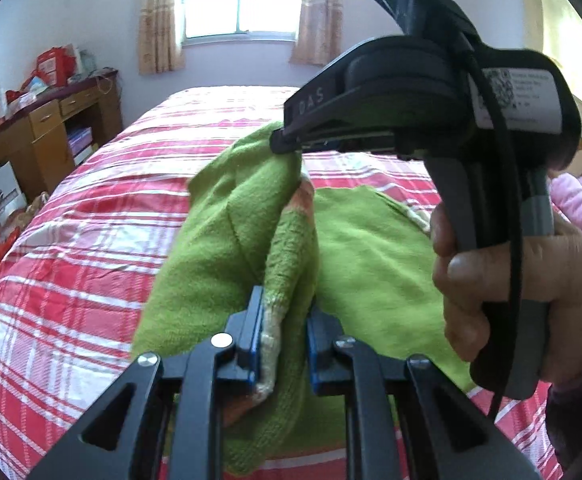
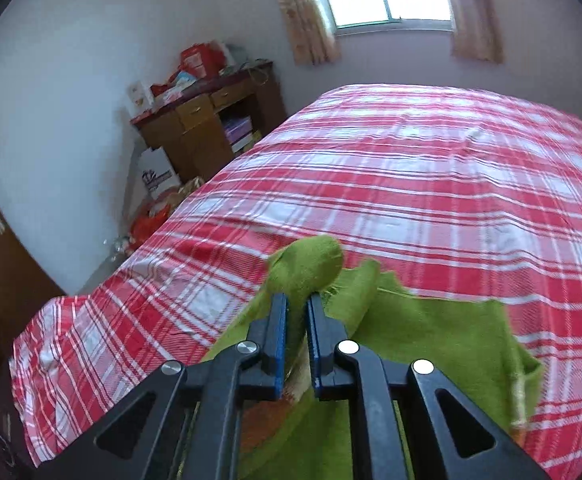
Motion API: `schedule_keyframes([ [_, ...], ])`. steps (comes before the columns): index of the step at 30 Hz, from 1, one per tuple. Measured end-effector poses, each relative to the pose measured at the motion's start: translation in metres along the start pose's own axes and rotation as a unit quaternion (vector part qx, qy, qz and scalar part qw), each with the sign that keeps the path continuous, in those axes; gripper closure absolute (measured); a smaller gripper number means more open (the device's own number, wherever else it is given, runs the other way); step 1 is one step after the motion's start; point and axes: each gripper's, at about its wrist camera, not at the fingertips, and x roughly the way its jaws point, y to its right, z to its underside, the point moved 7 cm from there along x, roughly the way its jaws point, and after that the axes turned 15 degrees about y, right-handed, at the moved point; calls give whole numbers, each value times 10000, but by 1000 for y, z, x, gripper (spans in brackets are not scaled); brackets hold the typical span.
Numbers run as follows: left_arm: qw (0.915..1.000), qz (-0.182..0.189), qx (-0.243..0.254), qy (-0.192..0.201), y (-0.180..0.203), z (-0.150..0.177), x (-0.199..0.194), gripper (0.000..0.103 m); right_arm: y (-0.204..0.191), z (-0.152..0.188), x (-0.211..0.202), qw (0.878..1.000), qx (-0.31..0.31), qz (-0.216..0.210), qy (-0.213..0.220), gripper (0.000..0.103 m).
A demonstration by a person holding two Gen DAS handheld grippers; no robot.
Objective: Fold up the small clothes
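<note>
both grippers, left gripper [image 1: 283, 336] and right gripper [image 2: 298, 340], are clenched on the green garment [image 1: 231, 224]; keep the edge taut between the jaws, then lay it flat on the bed [image 2: 431, 168] ahead of them.

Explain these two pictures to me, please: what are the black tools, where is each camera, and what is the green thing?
No robot is here: a person holds a handheld two-finger gripper in each hand, each with a camera looking along its fingers. The left camera shows the left gripper shut on a green garment, and also the right gripper in the person's right hand. The right camera shows that gripper pinching another bunch of the garment. The rest of the cloth lies on a bed with a red plaid sheet.
</note>
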Motion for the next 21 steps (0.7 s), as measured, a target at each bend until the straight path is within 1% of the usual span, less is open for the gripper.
schedule_keyframes([
  [3,9999,39,81,-88,7,3,7,85,17,8,-5,9999,14,106,-76,95],
  [6,9998,52,73,-168,6,7,12,85,31,14,-12,9996,281,30,-38,95],
  [11,9997,-1,113,-212,3,7,16,86,53,19,-18,9986,504,176,0,94],
  [13,9997,-1,118,-220,0,6,17,86,60,20,-23,9967,801,88,68,94],
  [16,9998,15,56,-208,1,9,16,86,73,29,-27,9859,1652,-229,-118,93],
  [17,9998,19,9,-218,0,11,16,86,75,34,-25,9826,1820,-292,-235,88],
  [18,9997,21,-40,-240,0,13,17,86,75,40,-23,9802,1921,-329,-358,76],
  [19,9996,20,-60,-258,1,15,18,86,74,46,-21,9789,1967,-350,-431,65],
  [20,9996,19,-66,-270,1,15,19,86,72,51,-19,9781,1997,-376,-460,39],
  [21,9996,18,-56,-268,0,15,19,86,70,54,-17,9777,2012,-397,-441,25],
])
